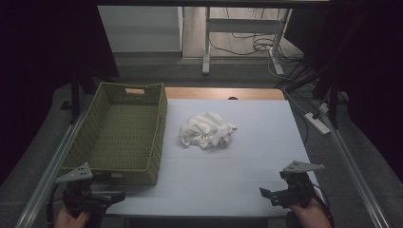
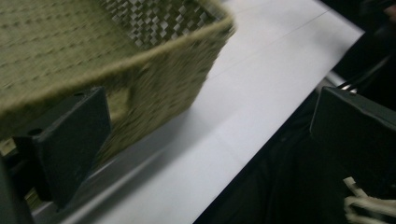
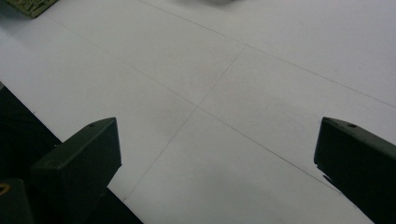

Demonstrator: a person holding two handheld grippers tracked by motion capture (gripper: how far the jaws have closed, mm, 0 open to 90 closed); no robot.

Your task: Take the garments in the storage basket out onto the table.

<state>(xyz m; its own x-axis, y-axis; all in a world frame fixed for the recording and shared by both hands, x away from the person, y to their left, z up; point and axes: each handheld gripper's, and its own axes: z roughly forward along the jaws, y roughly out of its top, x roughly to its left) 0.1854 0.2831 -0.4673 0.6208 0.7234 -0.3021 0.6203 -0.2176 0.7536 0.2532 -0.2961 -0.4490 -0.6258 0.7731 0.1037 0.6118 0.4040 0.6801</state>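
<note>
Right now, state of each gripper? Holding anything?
Left gripper: open, holding nothing; near corner of the green basket sits by one jaw.
Right gripper: open, holding nothing, over bare white table.

basket (image 2: 116,60): blurred, cut off at the upper left edge (left gripper view)
cloth (image 3: 210,2): only a sliver at the top edge

Dim room; cables (image 1: 247,45) on floor (image 1: 190,71)
</note>
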